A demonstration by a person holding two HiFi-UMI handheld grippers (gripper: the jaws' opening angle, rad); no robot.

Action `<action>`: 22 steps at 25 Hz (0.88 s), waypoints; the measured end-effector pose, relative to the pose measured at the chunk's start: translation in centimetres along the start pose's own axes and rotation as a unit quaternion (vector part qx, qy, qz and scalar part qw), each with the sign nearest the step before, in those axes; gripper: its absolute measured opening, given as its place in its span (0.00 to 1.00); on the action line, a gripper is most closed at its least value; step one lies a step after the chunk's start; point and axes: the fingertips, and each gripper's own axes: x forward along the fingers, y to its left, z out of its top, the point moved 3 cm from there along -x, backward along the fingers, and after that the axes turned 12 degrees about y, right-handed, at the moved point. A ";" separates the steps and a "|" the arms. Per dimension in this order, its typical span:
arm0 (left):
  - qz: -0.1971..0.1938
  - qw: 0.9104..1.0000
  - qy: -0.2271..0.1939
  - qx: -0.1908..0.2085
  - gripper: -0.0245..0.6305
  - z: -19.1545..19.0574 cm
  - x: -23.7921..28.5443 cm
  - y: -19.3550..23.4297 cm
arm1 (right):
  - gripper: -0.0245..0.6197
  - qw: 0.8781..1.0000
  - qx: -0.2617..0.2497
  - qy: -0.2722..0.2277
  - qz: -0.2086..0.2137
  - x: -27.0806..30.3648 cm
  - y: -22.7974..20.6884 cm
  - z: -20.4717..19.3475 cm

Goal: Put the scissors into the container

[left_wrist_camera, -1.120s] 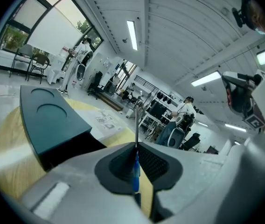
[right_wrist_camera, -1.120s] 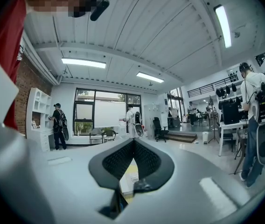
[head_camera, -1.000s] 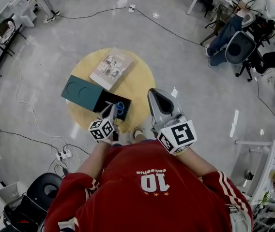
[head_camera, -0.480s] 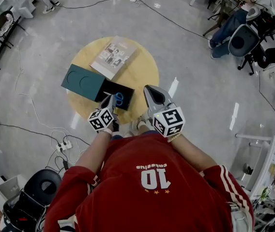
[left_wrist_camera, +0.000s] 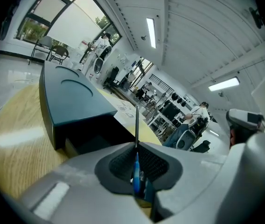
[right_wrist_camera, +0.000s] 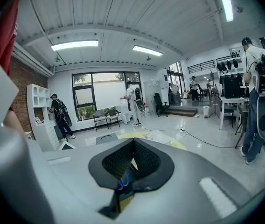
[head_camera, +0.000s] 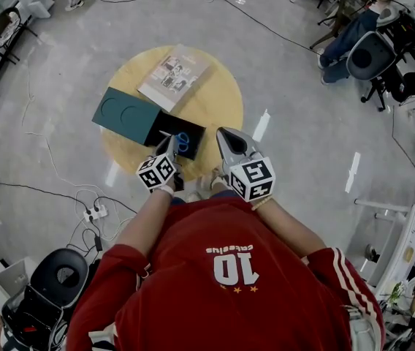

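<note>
The blue-handled scissors (head_camera: 183, 141) are held over the open black container (head_camera: 195, 131) at the near edge of the round yellow table (head_camera: 218, 104). My left gripper (head_camera: 171, 146) is shut on them. In the left gripper view the thin blade (left_wrist_camera: 136, 122) sticks up out of the shut left gripper (left_wrist_camera: 136, 143), with blue handle showing low in the gap. The container's dark teal lid part (head_camera: 123, 115) lies to the left, also large in the left gripper view as a teal box (left_wrist_camera: 72, 97). My right gripper (head_camera: 224, 139) hovers just right of the container, shut and empty (right_wrist_camera: 133, 141).
A booklet (head_camera: 172, 79) lies at the table's far side. Cables and a power strip (head_camera: 94, 214) run over the floor at the left. Office chairs and a seated person (head_camera: 353, 46) are at the upper right. A black chair (head_camera: 61, 276) stands behind me at the lower left.
Both grippers have come down toward the table, the right one much more. The left gripper has carried the scissors a little further over the black container.
</note>
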 end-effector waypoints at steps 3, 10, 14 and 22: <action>0.000 1.000 0.007 -0.006 0.07 -0.4 0.4 0.3 | 0.03 1.000 -0.001 0.001 0.000 0.0 -0.1 0.1; 0.016 0.999 0.037 0.030 0.08 -0.5 1.5 0.1 | 0.03 1.000 -0.007 0.011 0.003 0.5 -0.2 -0.1; 0.051 0.994 0.060 0.082 0.12 -0.7 1.5 0.1 | 0.03 1.000 -0.007 0.015 0.006 0.8 -0.3 -0.3; 0.080 0.988 0.065 0.119 0.22 -0.8 1.0 0.4 | 0.03 1.000 -0.010 0.014 0.013 1.0 0.1 -0.5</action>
